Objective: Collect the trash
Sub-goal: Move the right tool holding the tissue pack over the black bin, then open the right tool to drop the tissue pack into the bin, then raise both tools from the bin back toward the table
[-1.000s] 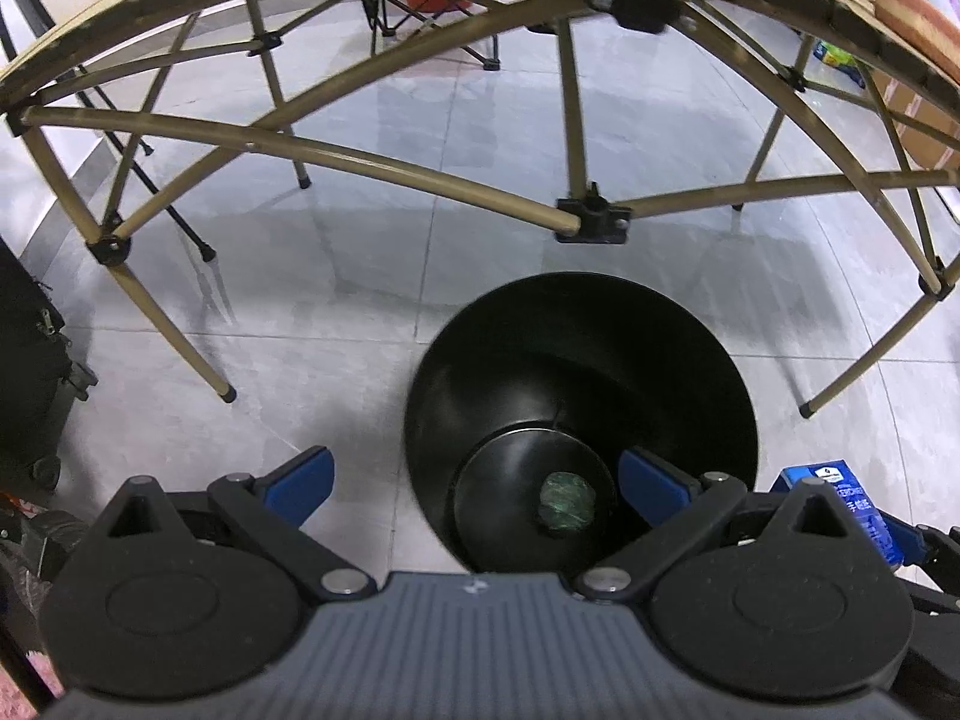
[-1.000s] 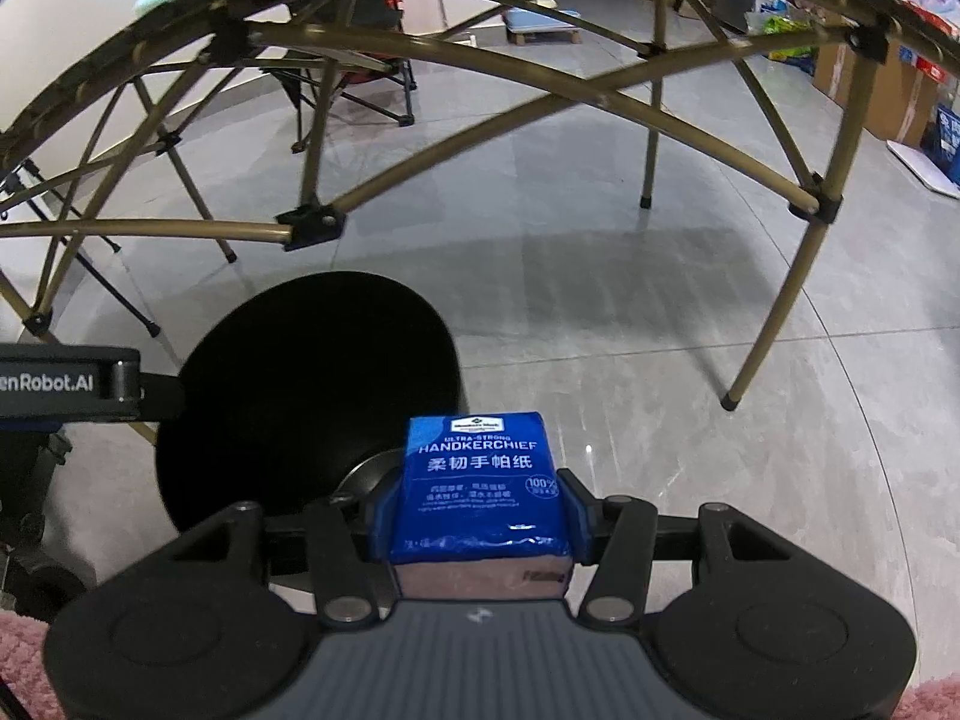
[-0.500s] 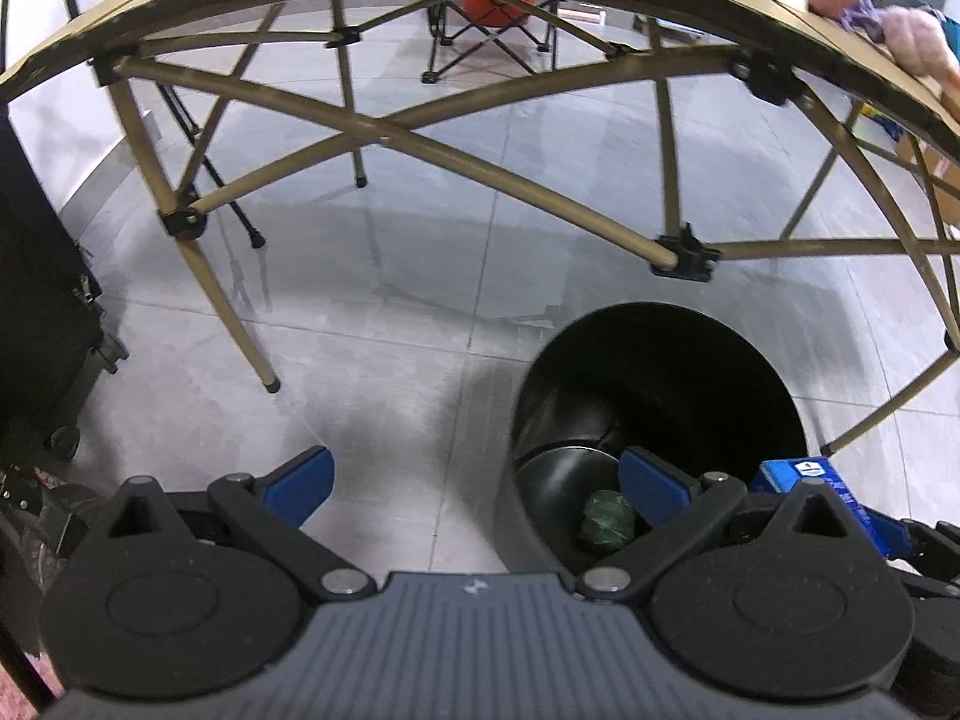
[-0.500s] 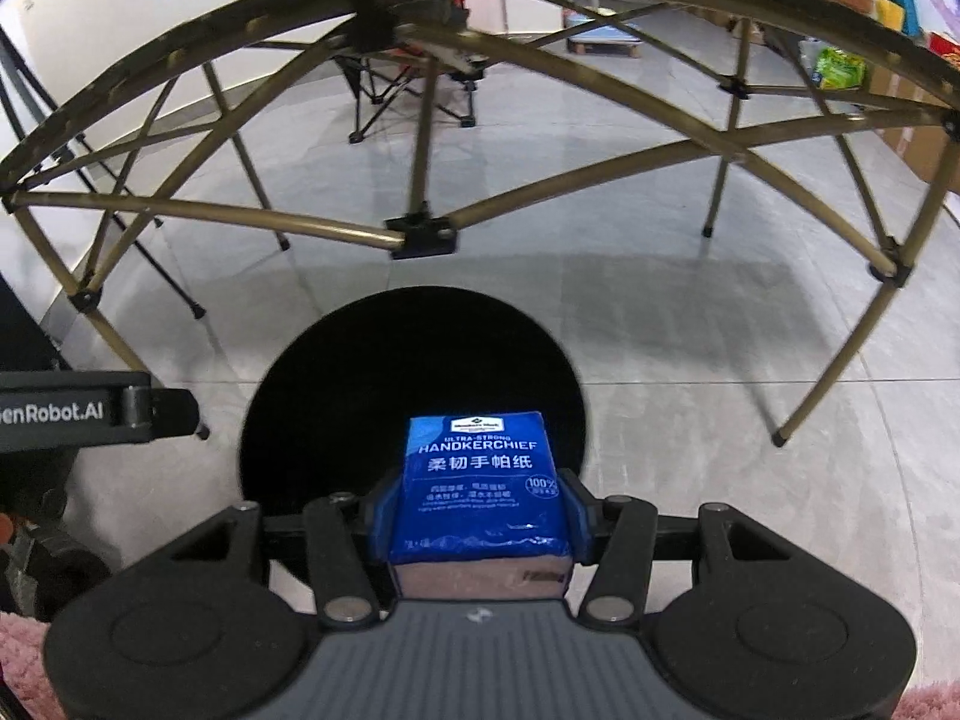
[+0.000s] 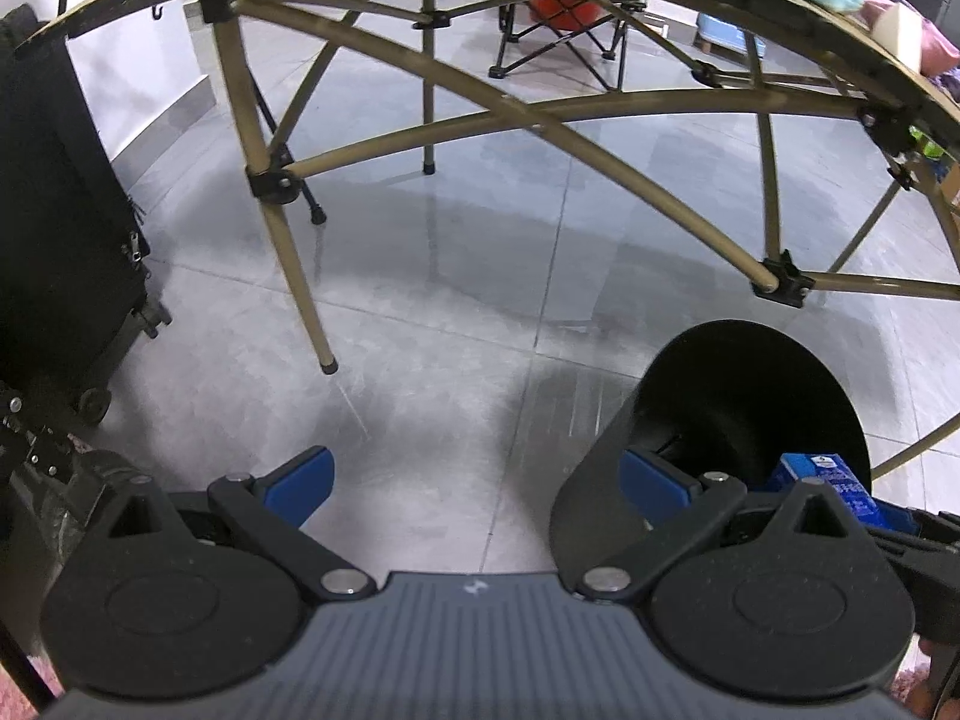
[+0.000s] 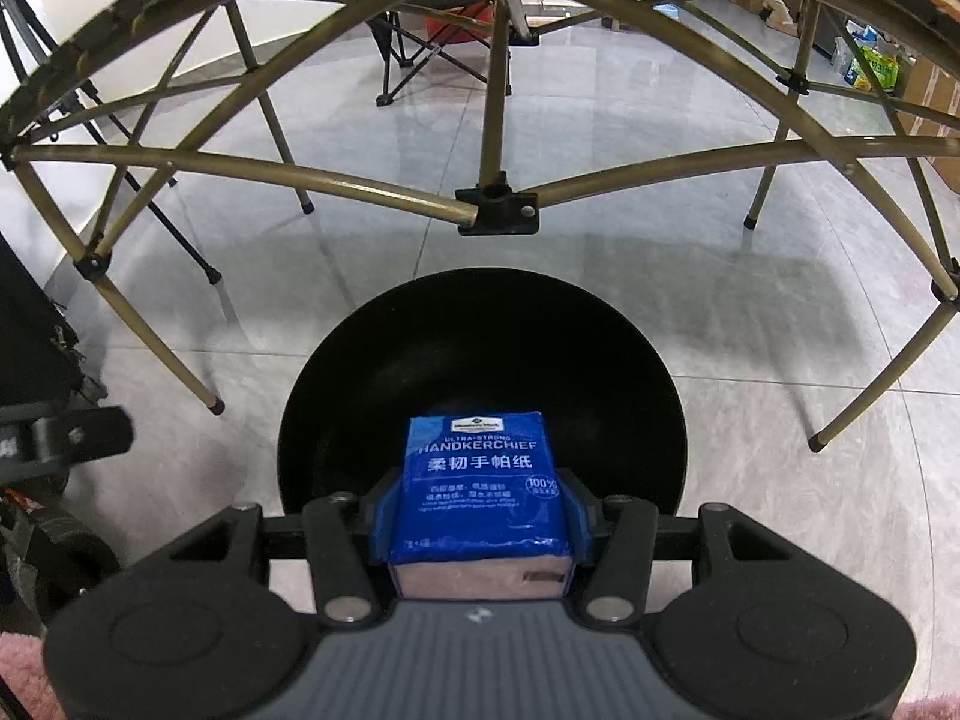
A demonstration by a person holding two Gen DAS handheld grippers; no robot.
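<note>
My right gripper (image 6: 480, 498) is shut on a blue handkerchief tissue pack (image 6: 480, 480) and holds it over the near rim of a round black trash bin (image 6: 480, 348) on the floor. In the left wrist view the same bin (image 5: 744, 396) stands at the lower right, with the tissue pack (image 5: 822, 474) at its right edge. My left gripper (image 5: 474, 480) is open and empty, over the grey floor to the left of the bin. The bin's bottom is hidden from both views.
A folding table's tan metal legs and cross braces (image 6: 492, 204) arch over the bin. A black wheeled case (image 5: 60, 228) stands at the left. A folding chair (image 5: 558, 30) sits at the back. Grey tile floor (image 5: 450, 300) lies between.
My left gripper has swung left, away from above the bin, so the bin's bottom and the green crumpled piece inside are out of sight. My right gripper has centred the tissue pack over the bin.
</note>
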